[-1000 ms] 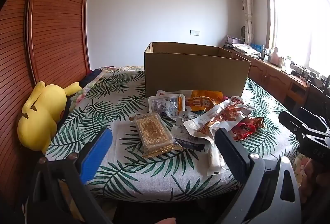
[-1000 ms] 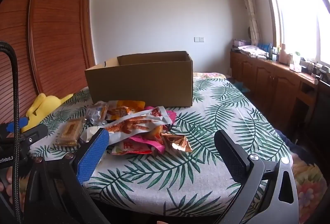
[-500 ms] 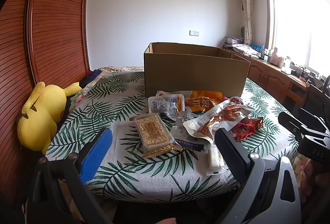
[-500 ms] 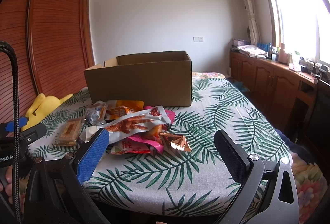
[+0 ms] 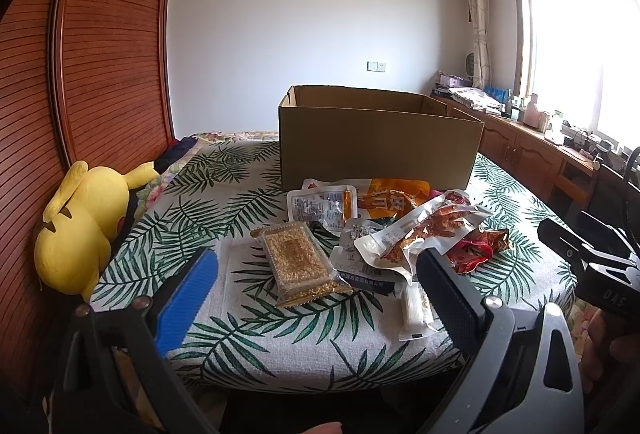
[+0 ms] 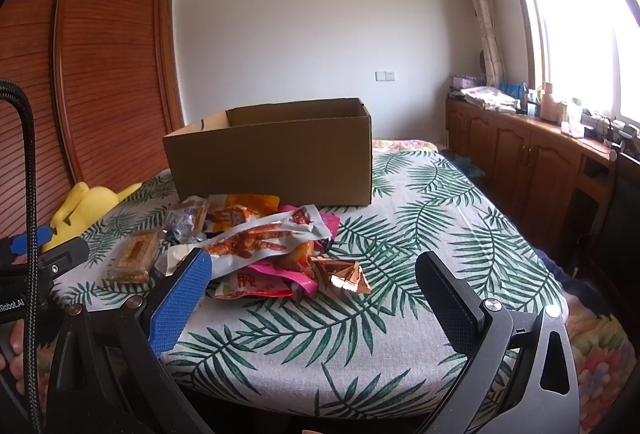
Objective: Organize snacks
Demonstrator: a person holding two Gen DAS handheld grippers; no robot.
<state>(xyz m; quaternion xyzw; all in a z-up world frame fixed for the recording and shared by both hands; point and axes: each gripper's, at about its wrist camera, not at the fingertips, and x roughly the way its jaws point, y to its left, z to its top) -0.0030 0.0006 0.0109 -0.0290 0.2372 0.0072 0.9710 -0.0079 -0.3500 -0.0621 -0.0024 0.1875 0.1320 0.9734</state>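
A pile of snack packets lies on the leaf-print table (image 5: 224, 338) in front of an open cardboard box (image 5: 378, 142), which also shows in the right wrist view (image 6: 272, 162). Nearest my left gripper (image 5: 316, 278) is a clear pack of golden grain bars (image 5: 298, 260), with a long white pack of red chicken feet (image 5: 424, 234) and a small white stick pack (image 5: 412, 308) beside it. My left gripper is open and empty at the table's near edge. My right gripper (image 6: 312, 278) is open and empty, near a pink packet (image 6: 276, 276) and a copper foil packet (image 6: 344, 274).
A yellow plush toy (image 5: 76, 230) lies at the table's left edge against a wooden slatted wardrobe (image 5: 100, 54). Wooden cabinets with clutter on top (image 6: 532, 154) run under the window on the right. The other gripper shows at the right edge of the left wrist view (image 5: 592, 266).
Both grippers have drifted very slightly; the views are almost unchanged. Nothing was taken hold of or moved.
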